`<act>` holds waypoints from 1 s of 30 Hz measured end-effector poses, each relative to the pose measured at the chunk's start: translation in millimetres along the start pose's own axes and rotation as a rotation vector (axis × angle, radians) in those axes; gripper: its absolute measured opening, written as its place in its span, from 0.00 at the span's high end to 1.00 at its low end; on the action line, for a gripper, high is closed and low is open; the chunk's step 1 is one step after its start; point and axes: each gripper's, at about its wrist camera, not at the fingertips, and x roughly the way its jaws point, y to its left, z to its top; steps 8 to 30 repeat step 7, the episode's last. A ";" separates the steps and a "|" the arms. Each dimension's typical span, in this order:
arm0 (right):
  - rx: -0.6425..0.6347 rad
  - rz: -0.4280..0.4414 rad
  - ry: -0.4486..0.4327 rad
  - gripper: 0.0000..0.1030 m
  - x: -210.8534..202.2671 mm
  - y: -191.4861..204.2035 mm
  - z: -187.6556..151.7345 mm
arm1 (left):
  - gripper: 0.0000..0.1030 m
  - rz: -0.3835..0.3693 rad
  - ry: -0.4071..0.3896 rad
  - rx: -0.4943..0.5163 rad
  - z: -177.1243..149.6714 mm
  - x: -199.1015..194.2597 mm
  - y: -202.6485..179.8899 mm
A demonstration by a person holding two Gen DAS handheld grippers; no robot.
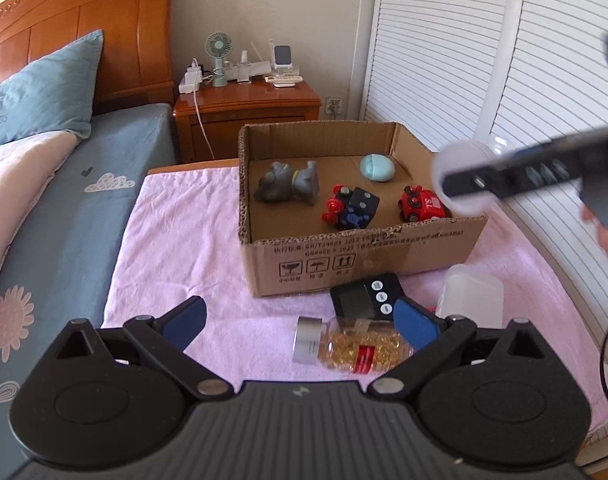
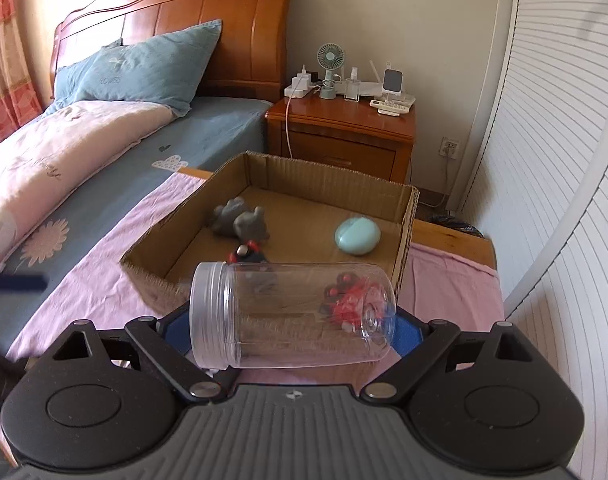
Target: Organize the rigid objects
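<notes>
Bedroom light falls on a bench draped in a pink cloth (image 1: 176, 240), squeezed between a bed (image 1: 84, 200) with a blue sheet and a white louvred door (image 1: 463, 60). On the cloth sits an open cardboard box (image 1: 343, 252); behind it stands a wooden nightstand (image 2: 343, 128) crowded with a small fan and chargers.

Inside the box lie a grey animal figure (image 1: 288, 182), a pale green egg-shaped case (image 1: 377, 168), a dark toy engine with red wheels (image 1: 351, 208) and a red toy engine (image 1: 421, 204).

The left gripper (image 1: 300, 320) hangs over the cloth in front of the box, its jaws spread wide with nothing clamped. A bottle of golden capsules (image 1: 343, 346) lies on its side between the blue pads, untouched; a black digital timer (image 1: 363, 296) leans against the box wall just beyond it, and a clear lidded container (image 1: 473, 292) stands to the right.

The right gripper (image 2: 292, 328) holds a clear plastic jar (image 2: 292, 316) crosswise, one pad at the threaded mouth end and one at the base, above the near edge of the box. In the left wrist view this gripper and jar cover the box's right corner.
</notes>
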 end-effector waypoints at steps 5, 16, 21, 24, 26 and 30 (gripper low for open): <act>0.054 -0.015 0.060 0.07 40.0 -8.0 35.6 | 0.03 0.049 -0.026 0.019 -7.2 -10.0 -3.2; 0.075 -0.014 0.083 0.07 56.5 -11.5 48.1 | 0.03 0.050 -0.030 0.012 -8.7 -12.3 -1.6; 0.075 -0.014 0.083 0.07 56.5 -11.5 48.1 | 0.03 0.050 -0.030 0.012 -8.7 -12.3 -1.6; 0.075 -0.014 0.083 0.07 56.5 -11.5 48.1 | 0.03 0.050 -0.030 0.012 -8.7 -12.3 -1.6; 0.075 -0.014 0.083 0.07 56.5 -11.5 48.1 | 0.03 0.050 -0.030 0.012 -8.7 -12.3 -1.6; 0.075 -0.014 0.083 0.07 56.5 -11.5 48.1 | 0.03 0.050 -0.030 0.012 -8.7 -12.3 -1.6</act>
